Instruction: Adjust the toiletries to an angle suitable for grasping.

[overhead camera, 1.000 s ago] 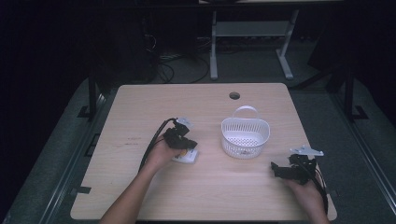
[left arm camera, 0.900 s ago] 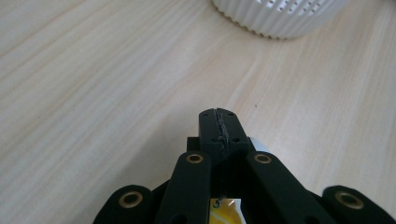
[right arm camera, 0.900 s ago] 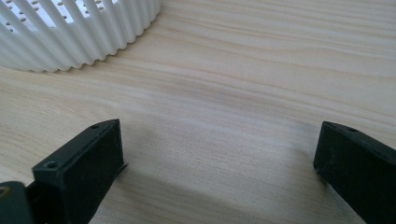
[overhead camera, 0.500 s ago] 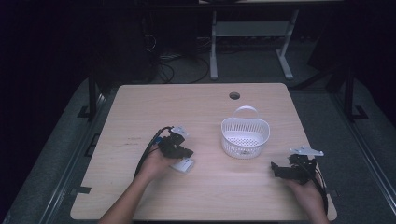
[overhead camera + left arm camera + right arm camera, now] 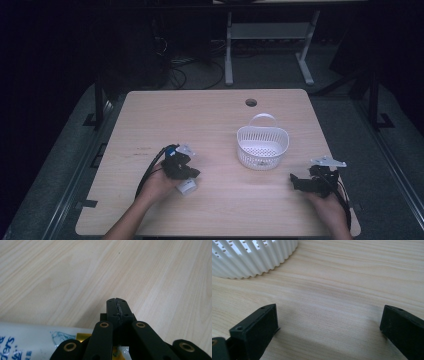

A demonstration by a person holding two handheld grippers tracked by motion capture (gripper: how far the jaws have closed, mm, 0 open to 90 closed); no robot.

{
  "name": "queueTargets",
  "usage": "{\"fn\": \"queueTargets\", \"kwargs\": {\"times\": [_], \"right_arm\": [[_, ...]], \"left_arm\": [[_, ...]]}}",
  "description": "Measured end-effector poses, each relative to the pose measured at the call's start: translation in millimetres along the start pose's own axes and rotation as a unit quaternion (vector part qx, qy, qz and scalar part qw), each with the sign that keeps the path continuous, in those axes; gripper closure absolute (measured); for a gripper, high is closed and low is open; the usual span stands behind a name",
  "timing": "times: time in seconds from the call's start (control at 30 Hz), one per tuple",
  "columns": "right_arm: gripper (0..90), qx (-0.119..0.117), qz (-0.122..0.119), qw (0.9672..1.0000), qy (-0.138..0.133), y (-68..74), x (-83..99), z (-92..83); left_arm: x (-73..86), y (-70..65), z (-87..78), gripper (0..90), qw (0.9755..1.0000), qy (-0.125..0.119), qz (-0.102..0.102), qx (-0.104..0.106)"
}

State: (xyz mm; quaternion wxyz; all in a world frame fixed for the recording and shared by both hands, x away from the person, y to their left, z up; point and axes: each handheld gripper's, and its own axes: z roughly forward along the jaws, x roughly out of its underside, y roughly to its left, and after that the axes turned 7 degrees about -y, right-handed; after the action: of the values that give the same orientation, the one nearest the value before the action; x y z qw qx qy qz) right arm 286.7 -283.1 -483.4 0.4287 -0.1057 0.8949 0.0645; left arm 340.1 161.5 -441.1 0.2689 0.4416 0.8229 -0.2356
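The left claw has its jaws pressed together with nothing between the tips, and the white tube lies on the table just below and beside it at the lower left of the left gripper view, so I judge a closing there may miss or push the tube away. The right claw stands wide apart over bare wood. The high view adds the white basket right of centre, well apart from the tube.

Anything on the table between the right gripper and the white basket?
No. Bare wood separates the right gripper from the white basket, seen in the high view.
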Motion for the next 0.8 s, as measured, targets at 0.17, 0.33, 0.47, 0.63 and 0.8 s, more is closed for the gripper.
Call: {"fn": "queueTargets", "kwargs": {"times": [0.17, 0.33, 0.47, 0.63, 0.8], "right_arm": [[0.9, 0.0, 0.0, 1.0, 0.0, 0.1, 0.0, 0.0], [1.0, 0.0, 0.0, 1.0, 0.0, 0.1, 0.0, 0.0], [1.0, 0.0, 0.0, 1.0, 0.0, 0.2, 0.0, 0.0], [1.0, 0.0, 0.0, 1.0, 0.0, 0.1, 0.1, -0.1], [1.0, 0.001, 0.0, 1.0, 0.0, 0.2, 0.0, -0.1]], "left_arm": [[8.6, -1.5, -8.2, 90.0, 1.0, 0.001, -0.001, -0.004], [16.7, -1.9, -16.2, 90.0, 0.9999, 0.001, -0.006, -0.012], [23.1, -1.9, -21.5, 90.0, 0.9998, 0.001, -0.009, -0.017], [30.2, -2.6, -28.1, 90.0, 0.9995, 0.0, -0.013, -0.027], [36.3, -2.0, -35.6, 90.0, 0.9991, 0.001, -0.014, -0.039]]}}
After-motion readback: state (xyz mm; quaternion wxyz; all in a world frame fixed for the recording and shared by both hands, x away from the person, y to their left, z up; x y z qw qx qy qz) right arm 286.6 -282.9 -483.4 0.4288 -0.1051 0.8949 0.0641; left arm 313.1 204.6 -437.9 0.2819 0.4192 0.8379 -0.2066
